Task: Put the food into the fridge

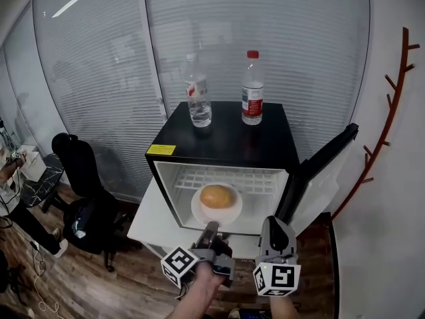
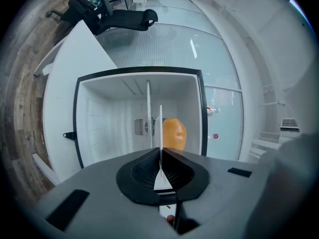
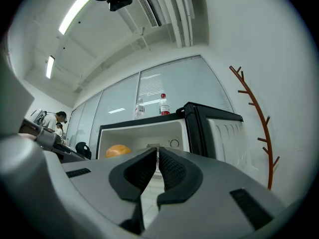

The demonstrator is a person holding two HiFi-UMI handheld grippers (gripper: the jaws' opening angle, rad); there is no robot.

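Note:
A round orange-brown bun (image 1: pixel 218 196) lies on a white plate (image 1: pixel 199 212) at the mouth of the open black mini fridge (image 1: pixel 226 145). My left gripper (image 1: pixel 211 230) is shut on the plate's near rim. In the left gripper view the plate (image 2: pixel 160 128) shows edge-on between the jaws of the left gripper (image 2: pixel 160 171), with the bun (image 2: pixel 174 133) beyond it and the white fridge interior behind. My right gripper (image 1: pixel 277 228) hangs to the right of the plate, shut and holding nothing. The right gripper (image 3: pixel 157 166) faces the fridge opening, and the bun (image 3: pixel 118 151) shows at the left.
The fridge door (image 1: pixel 319 171) stands open at the right. Two water bottles (image 1: pixel 198 92) (image 1: pixel 252 88) stand on the fridge top. A black office chair (image 1: pixel 83 171) is at the left, a person (image 1: pixel 10 178) beyond it, and a red coat rack (image 1: pixel 388 111) against the right wall.

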